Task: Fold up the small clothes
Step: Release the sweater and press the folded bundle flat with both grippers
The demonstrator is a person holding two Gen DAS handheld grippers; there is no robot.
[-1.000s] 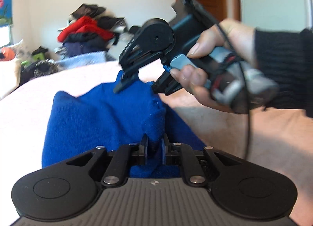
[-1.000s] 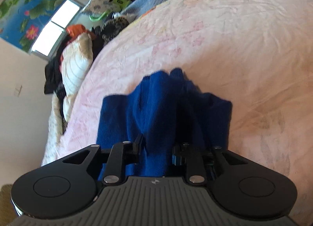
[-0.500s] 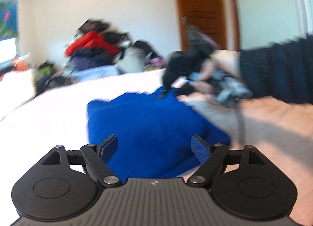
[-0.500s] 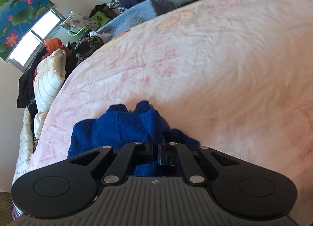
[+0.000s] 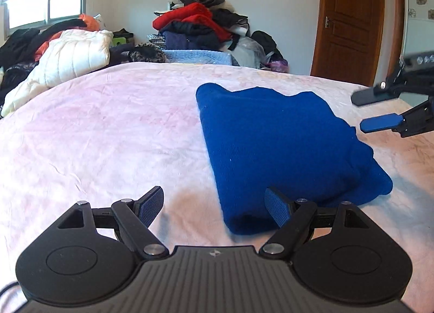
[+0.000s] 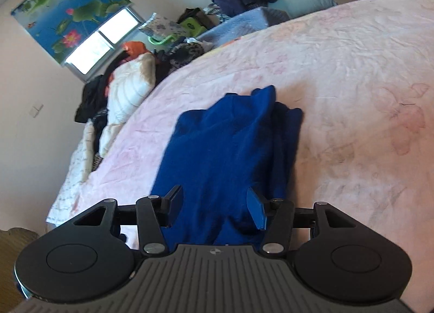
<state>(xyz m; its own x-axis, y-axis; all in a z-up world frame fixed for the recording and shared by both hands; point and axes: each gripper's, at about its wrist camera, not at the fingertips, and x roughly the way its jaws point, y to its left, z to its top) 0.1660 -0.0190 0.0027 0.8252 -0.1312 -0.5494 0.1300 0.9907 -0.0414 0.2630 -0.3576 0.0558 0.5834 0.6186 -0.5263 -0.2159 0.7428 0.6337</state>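
A blue knitted garment (image 5: 284, 144) lies folded into a rough rectangle on the pink bedspread (image 5: 108, 134). My left gripper (image 5: 214, 205) is open and empty, just short of the garment's near left corner. My right gripper (image 6: 215, 205) is open and empty, hovering over the garment's (image 6: 225, 150) near end. In the left wrist view the right gripper (image 5: 374, 111) shows at the right edge, jaws apart, beside the garment's far right side.
A white padded jacket (image 5: 67, 60) lies at the bed's far left. A heap of red and dark clothes (image 5: 200, 25) stands against the far wall. A wooden door (image 5: 355, 20) is at the back right. A window with a lotus blind (image 6: 78, 28) is on the left.
Both grippers have let go of the blue garment and opened. The garment dropped flat onto the bed, folded. Both grippers have pulled back from it.
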